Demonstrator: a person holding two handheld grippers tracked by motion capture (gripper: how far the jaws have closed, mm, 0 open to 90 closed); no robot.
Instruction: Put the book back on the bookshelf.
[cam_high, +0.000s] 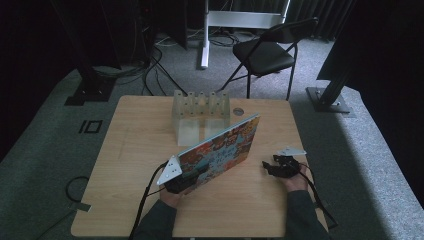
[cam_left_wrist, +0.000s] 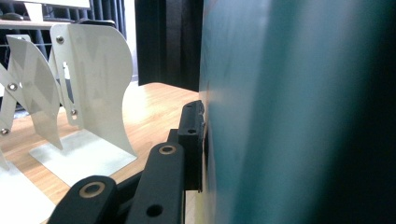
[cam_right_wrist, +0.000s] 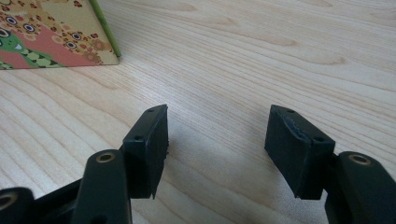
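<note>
Left gripper (cam_high: 176, 176) clenching the picture book (cam_high: 220, 148) tilted mid-worktop (cam_high: 125, 200); right gripper (cam_high: 278, 166) released, empty; advising steadying the book toward the rack (cam_high: 200, 112), right edge supported

A broad teal surface (cam_left_wrist: 299, 112), blurred by closeness, takes up the right half of the left gripper view; it looks like the flat face of a book or board standing on edge. The left gripper's (cam_left_wrist: 198, 140) one visible black jaw presses flat against this face from the left. To the left a white metal rack (cam_left_wrist: 88, 93) with curved, riveted dividers stands on the wooden table (cam_left_wrist: 154, 100). Dark curtains (cam_left_wrist: 168, 42) hang behind it.
</note>
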